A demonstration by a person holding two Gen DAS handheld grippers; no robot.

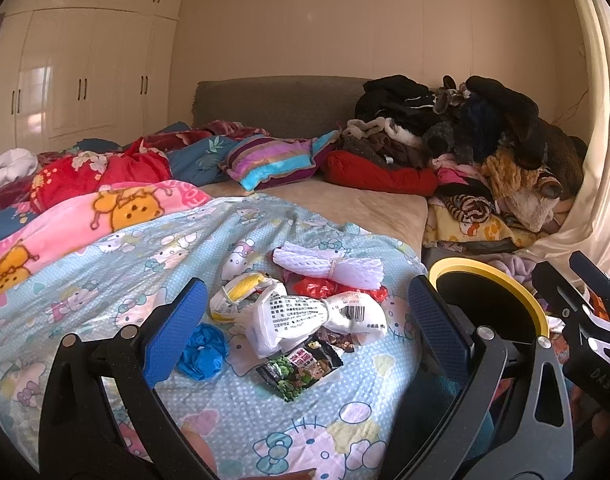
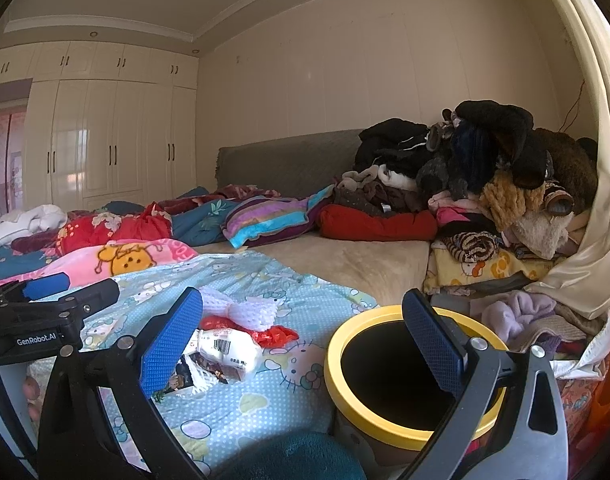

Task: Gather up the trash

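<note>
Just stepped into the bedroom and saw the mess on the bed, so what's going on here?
A person holding a gripper in each hand is about to clear trash off the bed. The left gripper is open and pointed at a small heap on the blue cartoon blanket: a white printed wrapper, a blue crumpled piece, a dark snack packet and white foam netting. The right gripper is open near the yellow-rimmed bin. Nothing is held yet.

- A cream wardrobe (image 1: 85,80) fills the far left wall.
- A grey headboard (image 1: 273,104) stands behind a striped pillow (image 1: 273,160).
- A heap of dark clothes (image 1: 465,128), perhaps with plush toys, rises right.
- A red cushion (image 2: 379,222) lies beneath it.
</note>
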